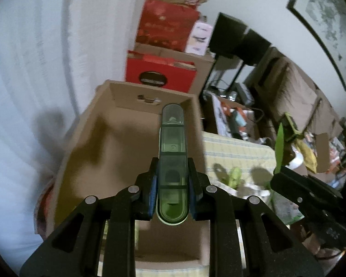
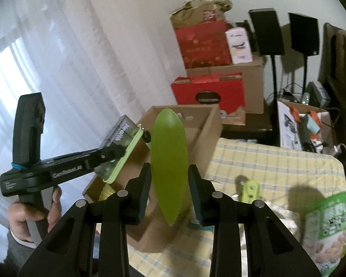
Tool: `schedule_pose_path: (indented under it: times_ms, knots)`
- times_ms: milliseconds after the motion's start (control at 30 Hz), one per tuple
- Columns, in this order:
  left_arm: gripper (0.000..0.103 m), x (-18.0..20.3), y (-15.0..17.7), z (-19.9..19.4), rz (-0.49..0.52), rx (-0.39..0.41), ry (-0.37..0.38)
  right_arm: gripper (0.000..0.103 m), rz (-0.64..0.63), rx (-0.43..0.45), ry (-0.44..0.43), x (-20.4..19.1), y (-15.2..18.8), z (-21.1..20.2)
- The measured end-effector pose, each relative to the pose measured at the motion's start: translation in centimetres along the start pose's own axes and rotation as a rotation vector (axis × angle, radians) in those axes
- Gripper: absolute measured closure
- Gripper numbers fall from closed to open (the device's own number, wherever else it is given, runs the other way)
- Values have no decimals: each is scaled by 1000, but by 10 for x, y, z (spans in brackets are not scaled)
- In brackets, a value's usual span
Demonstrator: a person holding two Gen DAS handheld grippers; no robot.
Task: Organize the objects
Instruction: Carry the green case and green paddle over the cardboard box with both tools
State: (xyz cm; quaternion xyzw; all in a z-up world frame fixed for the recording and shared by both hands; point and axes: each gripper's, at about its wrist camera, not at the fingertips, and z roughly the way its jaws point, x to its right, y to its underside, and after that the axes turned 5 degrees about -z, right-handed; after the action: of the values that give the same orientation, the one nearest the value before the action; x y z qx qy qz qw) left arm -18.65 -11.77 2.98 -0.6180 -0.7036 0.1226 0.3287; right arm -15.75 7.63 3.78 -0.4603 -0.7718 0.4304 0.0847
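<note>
My left gripper (image 1: 172,165) is shut on a long, translucent green pill organizer (image 1: 173,138) with several compartments, and holds it over an open brown cardboard box (image 1: 117,138). The right wrist view shows the same left gripper (image 2: 117,153), in a person's hand (image 2: 23,217), with the pill organizer (image 2: 121,136) at the near-left corner of the cardboard box (image 2: 203,124). My right gripper (image 2: 169,173) is shut on a flat, leaf-shaped green plastic blade (image 2: 169,143) that stands upright beside the box. In the left wrist view, that right gripper (image 1: 278,173) and blade (image 1: 279,147) are on the right.
A table with a yellow checked cloth (image 2: 276,161) carries a small green clip (image 2: 250,190) and a green snack packet (image 2: 329,219). Red gift boxes (image 2: 207,90) are stacked behind the cardboard box. Black speakers on stands (image 2: 267,32) and a cluttered carton (image 2: 306,122) stand right. White curtains hang left.
</note>
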Motion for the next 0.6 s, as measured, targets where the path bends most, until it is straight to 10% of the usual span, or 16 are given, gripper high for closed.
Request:
schedule_pose_path:
  times_ms: [600]
  knots:
    - [83, -74, 10, 63, -73, -114, -118, 70, -35, -228, -28, -39, 25, 109]
